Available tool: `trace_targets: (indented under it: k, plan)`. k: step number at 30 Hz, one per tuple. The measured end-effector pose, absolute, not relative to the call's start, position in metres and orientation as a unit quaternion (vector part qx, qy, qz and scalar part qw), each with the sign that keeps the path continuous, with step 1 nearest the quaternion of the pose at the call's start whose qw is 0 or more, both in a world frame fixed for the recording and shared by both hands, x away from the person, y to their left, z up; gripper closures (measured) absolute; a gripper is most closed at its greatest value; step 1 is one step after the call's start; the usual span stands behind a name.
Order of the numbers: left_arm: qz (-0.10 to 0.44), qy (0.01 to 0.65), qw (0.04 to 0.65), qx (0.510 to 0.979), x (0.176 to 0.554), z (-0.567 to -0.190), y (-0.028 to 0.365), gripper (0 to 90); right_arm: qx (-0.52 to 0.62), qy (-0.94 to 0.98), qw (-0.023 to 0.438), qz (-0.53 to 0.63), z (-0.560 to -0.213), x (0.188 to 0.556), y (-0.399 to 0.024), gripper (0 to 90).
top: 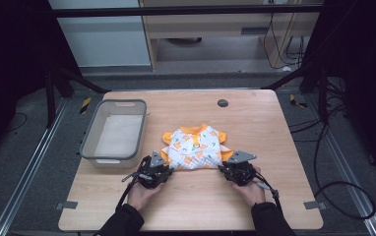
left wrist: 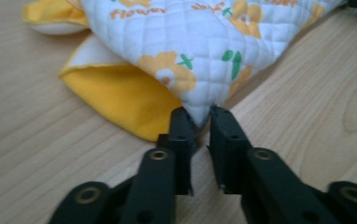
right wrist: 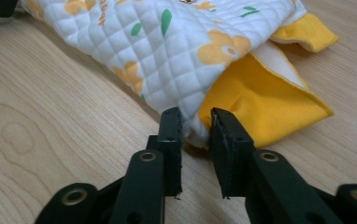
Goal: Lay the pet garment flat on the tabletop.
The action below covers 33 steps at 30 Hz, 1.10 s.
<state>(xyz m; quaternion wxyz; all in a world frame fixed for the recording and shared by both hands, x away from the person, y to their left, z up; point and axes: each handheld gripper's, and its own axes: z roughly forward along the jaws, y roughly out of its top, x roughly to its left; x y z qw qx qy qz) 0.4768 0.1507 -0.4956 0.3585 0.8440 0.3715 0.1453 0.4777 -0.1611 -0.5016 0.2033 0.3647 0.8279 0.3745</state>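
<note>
Folded quilted garment [top: 195, 147] mid-table [top: 255, 123], just right of a grey bin [top: 90, 142]. Near left corner pinched between the left gripper's [left wrist: 201, 119] jaws; near right corner clamped by the right gripper [right wrist: 194, 125].

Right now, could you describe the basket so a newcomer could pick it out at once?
On the wooden table, look to the far left edge. The grey basket sits there, left of the quilted garment that both grippers pinch. It is the one rigid, rectangular, see-through container.
</note>
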Motion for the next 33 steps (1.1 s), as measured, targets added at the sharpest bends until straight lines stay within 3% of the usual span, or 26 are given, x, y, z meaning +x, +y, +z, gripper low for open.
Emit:
trace_targets:
  k: [11, 22, 27, 33]
  plan:
    - [0.141, 0.356, 0.387, 0.839, 0.466, -0.475, 0.152, 88.9, 0.351, 0.827, 0.186, 0.397, -0.484, 0.469, -0.162, 83.6]
    - [0.137, 0.328, 0.433, 0.828, 0.423, -0.43, 0.17, 89.0, 0.313, 0.815, 0.153, 0.463, -0.439, 0.421, -0.177, 84.4]
    - [0.142, 0.354, 0.429, 0.819, 0.444, -0.427, 0.168, 88.8, 0.338, 0.808, 0.138, 0.461, -0.431, 0.431, -0.173, 84.5]
    - [0.142, 0.41, 0.405, 0.805, 0.487, -0.452, 0.159, 87.9, 0.396, 0.805, 0.144, 0.417, -0.459, 0.479, -0.158, 84.5]
